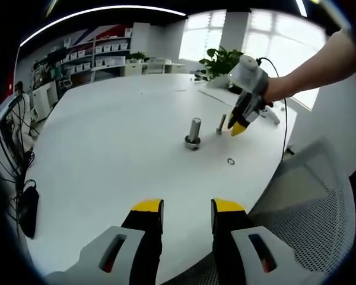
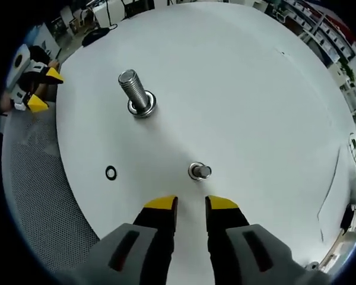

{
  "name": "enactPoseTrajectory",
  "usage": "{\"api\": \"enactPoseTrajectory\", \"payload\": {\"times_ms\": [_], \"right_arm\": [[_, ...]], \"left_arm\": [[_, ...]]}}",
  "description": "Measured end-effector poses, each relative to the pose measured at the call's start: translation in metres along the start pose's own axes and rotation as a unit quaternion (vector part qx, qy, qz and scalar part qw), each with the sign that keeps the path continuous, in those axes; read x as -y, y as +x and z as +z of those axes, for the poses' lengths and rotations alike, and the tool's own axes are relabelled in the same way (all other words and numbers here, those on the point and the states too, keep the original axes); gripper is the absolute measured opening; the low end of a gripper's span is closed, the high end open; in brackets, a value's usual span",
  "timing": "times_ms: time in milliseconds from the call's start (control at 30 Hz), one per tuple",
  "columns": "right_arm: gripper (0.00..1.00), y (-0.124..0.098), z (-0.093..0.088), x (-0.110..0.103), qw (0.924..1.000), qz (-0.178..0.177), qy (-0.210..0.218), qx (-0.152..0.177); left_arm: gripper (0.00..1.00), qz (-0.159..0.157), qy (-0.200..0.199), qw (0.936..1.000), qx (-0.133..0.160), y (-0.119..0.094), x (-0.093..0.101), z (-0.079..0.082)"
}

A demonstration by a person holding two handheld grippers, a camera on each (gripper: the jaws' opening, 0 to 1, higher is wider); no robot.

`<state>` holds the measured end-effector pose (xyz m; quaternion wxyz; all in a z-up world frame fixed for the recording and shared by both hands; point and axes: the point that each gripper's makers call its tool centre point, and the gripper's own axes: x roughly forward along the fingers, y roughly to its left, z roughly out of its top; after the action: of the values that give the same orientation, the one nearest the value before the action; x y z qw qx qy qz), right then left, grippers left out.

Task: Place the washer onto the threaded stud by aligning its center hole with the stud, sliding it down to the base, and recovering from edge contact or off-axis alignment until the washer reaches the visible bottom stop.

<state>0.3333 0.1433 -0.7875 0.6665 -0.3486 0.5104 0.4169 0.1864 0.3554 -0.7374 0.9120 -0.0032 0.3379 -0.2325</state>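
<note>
A thick threaded stud (image 1: 193, 132) (image 2: 134, 92) stands upright on the white table (image 1: 118, 148) (image 2: 237, 83), with a metal ring around its base. A thinner stud (image 1: 221, 123) (image 2: 198, 171) stands close by. A small washer (image 1: 231, 161) (image 2: 111, 173) lies flat on the table near the edge. My left gripper (image 1: 186, 208) is open with nothing between its yellow-tipped jaws, well short of the studs. My right gripper (image 2: 190, 205) (image 1: 238, 126) is open too, hovering just behind the thinner stud and holding nothing.
A grey mesh chair (image 1: 308, 202) (image 2: 35, 178) sits at the table's edge beside the washer. Cables and a black adapter (image 1: 27, 208) hang off the table's far side. Shelves (image 1: 101, 56) and a plant (image 1: 222, 59) stand in the background.
</note>
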Motion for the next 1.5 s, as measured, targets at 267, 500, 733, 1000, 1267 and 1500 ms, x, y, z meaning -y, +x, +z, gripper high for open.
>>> {"api": "enactPoseTrajectory", "payload": {"times_ms": [267, 500, 733, 1000, 1267, 1500], "right_arm": [[0.22, -0.001, -0.002, -0.019, 0.9994, 0.012, -0.031, -0.004], [0.23, 0.001, 0.003, -0.042, 0.9985, 0.028, -0.048, 0.005], [0.23, 0.003, 0.007, -0.063, 0.9966, 0.042, -0.070, 0.008], [0.24, 0.007, 0.015, -0.086, 0.9948, 0.057, -0.081, 0.022], [0.24, 0.012, 0.017, -0.100, 0.9938, 0.066, -0.087, 0.019], [0.24, 0.014, 0.021, -0.101, 0.9934, 0.057, -0.097, 0.023]], "left_arm": [[0.30, -0.002, -0.001, 1.0000, -0.001, 0.000, 0.001, 0.000], [0.30, -0.003, 0.000, 1.0000, 0.000, 0.000, 0.001, 0.000], [0.30, -0.003, -0.001, 1.0000, 0.000, 0.000, 0.001, 0.000], [0.30, -0.006, -0.002, 1.0000, 0.004, 0.000, 0.002, 0.001], [0.30, -0.008, -0.003, 0.9999, 0.006, 0.000, 0.002, 0.002], [0.30, -0.009, -0.003, 0.9999, 0.008, 0.000, 0.003, 0.003]]}}
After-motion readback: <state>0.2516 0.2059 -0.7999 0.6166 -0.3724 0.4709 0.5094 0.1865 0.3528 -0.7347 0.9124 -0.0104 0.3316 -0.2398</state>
